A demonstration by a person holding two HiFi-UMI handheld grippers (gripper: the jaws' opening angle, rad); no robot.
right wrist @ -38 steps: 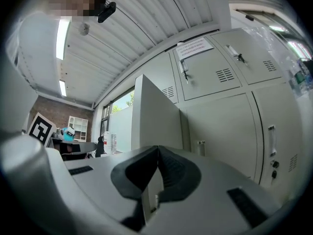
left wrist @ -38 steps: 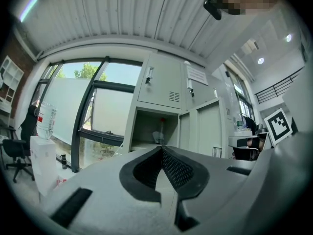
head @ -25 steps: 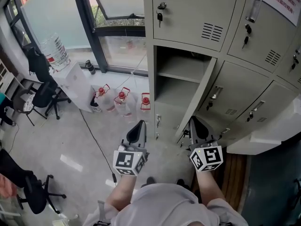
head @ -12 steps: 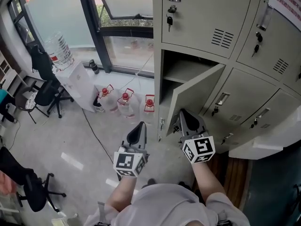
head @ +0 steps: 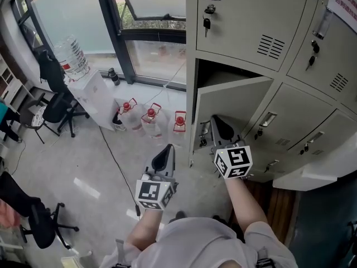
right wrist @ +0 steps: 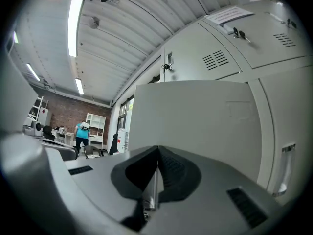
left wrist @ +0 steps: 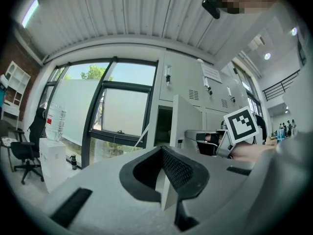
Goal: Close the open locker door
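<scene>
Grey locker bank (head: 251, 21) beside window: we set right gripper (head: 216, 120), jaws together, empty, against half-shut locker door (head: 234, 102) to push it home; left gripper (head: 165, 151), also closed, empty, hangs idle.

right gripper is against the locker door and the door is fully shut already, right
No: the locker door is part open, with a dark gap above it in the head view. The right gripper is against it.

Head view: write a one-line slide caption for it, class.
Right tool at the partly open grey metal locker door, left tool held low over the grey floor.
</scene>
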